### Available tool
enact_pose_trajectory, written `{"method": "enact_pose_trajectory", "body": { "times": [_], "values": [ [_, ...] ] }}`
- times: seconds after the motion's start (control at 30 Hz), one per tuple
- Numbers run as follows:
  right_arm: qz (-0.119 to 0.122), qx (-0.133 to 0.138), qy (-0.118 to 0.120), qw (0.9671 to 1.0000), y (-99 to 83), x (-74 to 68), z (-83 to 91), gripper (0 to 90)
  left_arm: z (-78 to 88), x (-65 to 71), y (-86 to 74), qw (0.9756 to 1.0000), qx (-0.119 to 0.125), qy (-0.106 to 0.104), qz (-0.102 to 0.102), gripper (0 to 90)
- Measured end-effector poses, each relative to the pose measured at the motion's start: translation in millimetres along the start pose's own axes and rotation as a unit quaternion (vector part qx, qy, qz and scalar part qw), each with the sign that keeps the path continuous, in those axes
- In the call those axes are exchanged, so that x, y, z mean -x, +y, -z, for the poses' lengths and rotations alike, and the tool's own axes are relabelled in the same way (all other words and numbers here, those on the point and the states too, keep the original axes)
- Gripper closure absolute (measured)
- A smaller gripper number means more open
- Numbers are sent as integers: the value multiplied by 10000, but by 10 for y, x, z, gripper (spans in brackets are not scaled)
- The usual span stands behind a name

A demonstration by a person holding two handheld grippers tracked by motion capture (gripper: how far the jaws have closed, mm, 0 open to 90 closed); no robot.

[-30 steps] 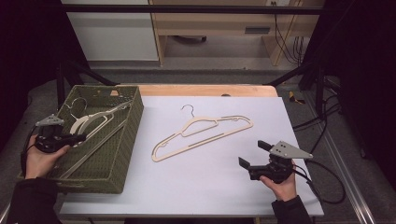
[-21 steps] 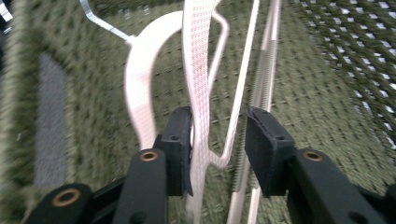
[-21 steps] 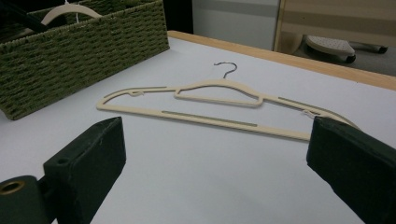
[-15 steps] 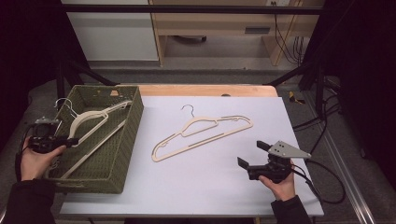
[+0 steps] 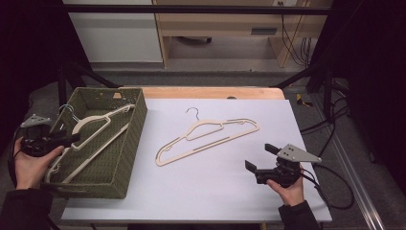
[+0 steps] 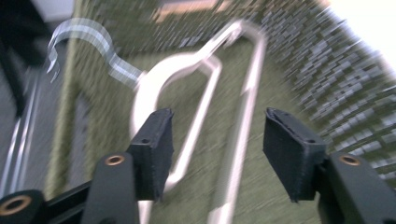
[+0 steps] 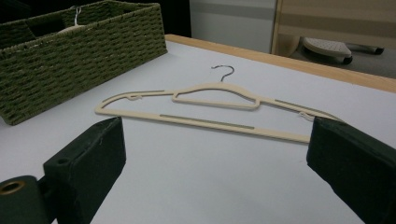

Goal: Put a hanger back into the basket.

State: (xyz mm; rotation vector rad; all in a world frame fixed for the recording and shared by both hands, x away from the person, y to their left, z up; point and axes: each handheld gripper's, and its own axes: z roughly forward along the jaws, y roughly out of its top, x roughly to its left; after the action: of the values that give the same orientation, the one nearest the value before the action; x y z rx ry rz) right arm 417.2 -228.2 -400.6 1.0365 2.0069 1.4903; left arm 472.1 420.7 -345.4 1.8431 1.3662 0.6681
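A cream plastic hanger (image 5: 98, 128) lies slanted inside the green woven basket (image 5: 125, 158), its metal hook (image 5: 67, 111) at the basket's left rim. My left gripper (image 5: 71, 139) hovers over that rim. Its jaws have just been opening. In the left gripper view the blurred hanger (image 6: 205, 88) lies beyond the open gripper (image 6: 217, 123), untouched by the pads. A second cream hanger (image 5: 207, 136) rests flat on the white table. My right gripper (image 5: 260, 156) stands wide open just in front of it, and the right gripper view shows this hanger (image 7: 215, 105) ahead of the gripper (image 7: 215, 140).
The basket (image 7: 70, 51) takes up the table's left side. The white table top (image 5: 215, 191) has a wooden strip (image 5: 210, 92) along its far edge. Black frame posts (image 5: 316, 72) and cables (image 5: 335, 124) stand to the right of the table.
My left gripper has let go of the hanger in the basket, opened, and drawn back up and to the left. The hanger has settled into the basket. The right gripper has kept still.
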Motion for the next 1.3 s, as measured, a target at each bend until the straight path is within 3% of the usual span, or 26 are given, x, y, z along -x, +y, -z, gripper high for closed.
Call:
{"method": "enact_pose_trajectory", "body": {
  "times": [0.07,0.13,0.23,0.27,0.4,0.53,0.77,0.9,1.03,1.2,1.3],
  "values": [
    [9,17,-13,10000,6,9,7,53,63,146,72,9992,336,-224,-76,371],
    [-12,18,-15,10000,8,12,9,52,104,338,154,9966,636,-499,-171,332],
    [3,18,-10,10000,7,13,5,52,114,598,255,9929,831,-789,-325,261],
    [-10,13,-4,10000,8,11,6,52,103,747,303,9907,924,-912,-420,247],
    [-18,37,-11,10000,12,16,16,52,38,1093,382,9855,1036,-1169,-663,197],
    [-6,60,-3,10000,19,24,30,52,-140,1446,415,9806,1001,-1420,-912,172],
    [15,58,11,10000,17,25,34,52,-562,1792,379,9783,700,-1701,-956,176],
    [10,56,19,10000,19,25,34,52,-826,1943,327,9799,425,-1673,-1004,181],
    [12,35,-8,10000,17,27,30,52,-1023,2026,262,9801,269,-1706,-984,207],
    [22,24,-1,10000,9,27,19,52,-1168,2088,201,9829,139,-1539,-1004,224],
    [43,20,13,10000,8,30,18,52,-1218,2134,186,9822,160,-1560,-1037,230]
  ]
}}
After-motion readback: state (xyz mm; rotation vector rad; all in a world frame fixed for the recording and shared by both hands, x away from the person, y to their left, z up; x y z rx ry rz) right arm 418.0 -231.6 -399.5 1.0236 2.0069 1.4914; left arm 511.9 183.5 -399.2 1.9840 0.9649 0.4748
